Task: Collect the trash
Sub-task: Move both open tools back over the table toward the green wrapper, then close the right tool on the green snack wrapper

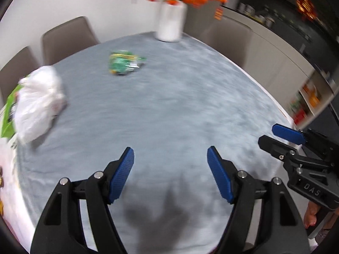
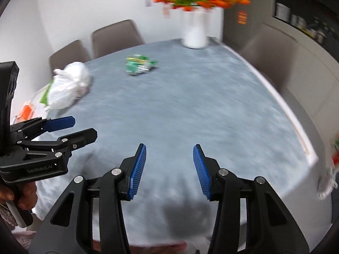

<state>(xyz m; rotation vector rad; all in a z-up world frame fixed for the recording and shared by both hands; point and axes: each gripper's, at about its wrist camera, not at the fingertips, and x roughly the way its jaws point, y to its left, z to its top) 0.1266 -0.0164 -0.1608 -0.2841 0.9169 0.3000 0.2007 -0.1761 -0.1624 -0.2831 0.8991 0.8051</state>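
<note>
A crumpled green wrapper [image 1: 125, 63] [image 2: 139, 64] lies on the grey tablecloth [image 1: 169, 110] [image 2: 180, 105], towards the far side. A white plastic bag [image 1: 40, 103] [image 2: 68, 85] sits at the table's left edge. My left gripper [image 1: 170, 158] [image 2: 82, 128] hangs open above the near part of the table, nothing between its blue pads. My right gripper [image 2: 169, 155] [image 1: 271, 135] is also open and empty, to the right of the left one. Both are well short of the wrapper.
A white vase [image 1: 170, 24] [image 2: 195, 30] with orange flowers stands at the far end. Grey chairs [image 1: 67, 37] [image 2: 115, 37] line the left and right sides. Green and orange packaging [image 2: 27, 110] lies beyond the bag. A white scrap [image 2: 327, 183] hangs off the right edge.
</note>
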